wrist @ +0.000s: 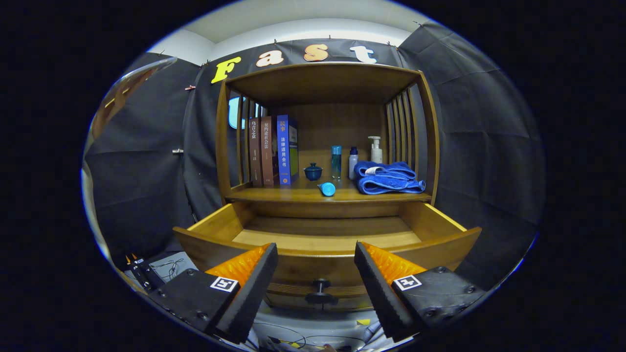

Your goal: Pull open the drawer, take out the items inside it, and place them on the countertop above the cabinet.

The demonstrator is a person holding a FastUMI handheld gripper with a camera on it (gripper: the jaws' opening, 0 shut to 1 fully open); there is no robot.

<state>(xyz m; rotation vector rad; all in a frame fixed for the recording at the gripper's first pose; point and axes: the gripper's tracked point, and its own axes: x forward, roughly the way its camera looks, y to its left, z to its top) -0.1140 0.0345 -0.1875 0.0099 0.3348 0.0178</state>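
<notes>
one drawer [326, 238] stands pulled open and bare inside, the hand-held gripper [315, 278] spread wide around its knob [320, 292].

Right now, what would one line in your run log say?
drawer: pulled open, visible part bare | gripper: open, holding nothing, knob between fingers | countertop: small blue bottle lying down, folded towel

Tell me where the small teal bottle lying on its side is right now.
In the gripper view, the teal bottle lies on the countertop near its front edge, ahead of the lidded cup, left of the folded blue towel, beyond the open gripper.
</notes>
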